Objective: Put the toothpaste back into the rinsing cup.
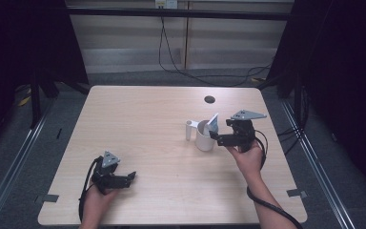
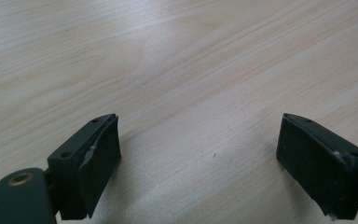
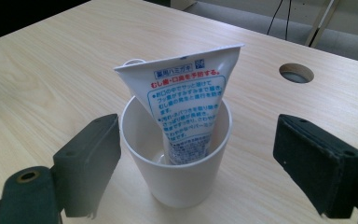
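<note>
Right gripper [image 3: 196, 154] is hovering, jaws spread either side of white cup [image 3: 177, 158] | toothpaste tube [image 3: 186, 107] is standing cap-down inside | left gripper [image 2: 198, 163] is gaping over bare table [image 1: 147, 124] near front edge

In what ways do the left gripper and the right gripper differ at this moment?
The left gripper is low near the table's front edge with only bare wood between its jaws; the right gripper is farther out, its jaws flanking the white cup without touching it. That cup holds a toothpaste tube. Both are open and hand-held.
</note>
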Tool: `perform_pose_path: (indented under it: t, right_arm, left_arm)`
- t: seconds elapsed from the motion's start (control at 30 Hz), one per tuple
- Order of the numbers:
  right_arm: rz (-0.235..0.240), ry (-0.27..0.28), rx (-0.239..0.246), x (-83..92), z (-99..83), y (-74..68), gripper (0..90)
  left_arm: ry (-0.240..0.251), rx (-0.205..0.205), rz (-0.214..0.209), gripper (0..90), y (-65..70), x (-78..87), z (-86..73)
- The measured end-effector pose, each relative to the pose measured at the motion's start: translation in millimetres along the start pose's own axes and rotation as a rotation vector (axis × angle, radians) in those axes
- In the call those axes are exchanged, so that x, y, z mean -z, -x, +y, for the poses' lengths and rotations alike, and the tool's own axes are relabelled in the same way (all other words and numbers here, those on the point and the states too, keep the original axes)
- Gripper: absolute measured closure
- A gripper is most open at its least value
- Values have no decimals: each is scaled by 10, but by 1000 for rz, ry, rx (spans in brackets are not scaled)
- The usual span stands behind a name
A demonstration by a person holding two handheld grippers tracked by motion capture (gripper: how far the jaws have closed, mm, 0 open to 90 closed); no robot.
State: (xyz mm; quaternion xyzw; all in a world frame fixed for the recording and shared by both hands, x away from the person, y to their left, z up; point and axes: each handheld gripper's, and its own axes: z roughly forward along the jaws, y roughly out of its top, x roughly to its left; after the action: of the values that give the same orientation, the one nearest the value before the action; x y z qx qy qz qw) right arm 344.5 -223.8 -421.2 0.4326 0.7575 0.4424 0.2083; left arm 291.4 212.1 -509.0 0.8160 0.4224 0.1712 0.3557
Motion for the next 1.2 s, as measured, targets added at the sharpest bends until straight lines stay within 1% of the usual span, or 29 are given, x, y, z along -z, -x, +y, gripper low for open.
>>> perform_pose_path:
  t: [0.17,0.3,0.4,0.43,0.57,0.73,0.83,1.2]
  right_arm:
    - [-1,5,-1,60,-27,30,145]
    - [9,-6,25,84,-50,38,143]
    - [14,-6,30,106,-62,36,143]
    - [8,-8,42,114,-64,33,142]
    - [16,-11,52,131,-83,19,142]
    - [27,-18,49,156,-122,33,142]
    - [25,-20,39,170,-151,44,143]
    - [21,-16,35,237,-235,77,144]
  left_arm:
    - [1,0,1,132,0,-1,0]
    - [-1,0,0,132,0,1,0]
    - [1,0,1,132,0,-1,0]
    - [1,0,1,132,0,-1,0]
    - [-1,0,0,132,0,1,0]
    - [0,-1,0,132,0,-1,0]
    - [-1,-1,0,132,-1,1,0]
    - [-1,-1,0,132,-1,1,0]
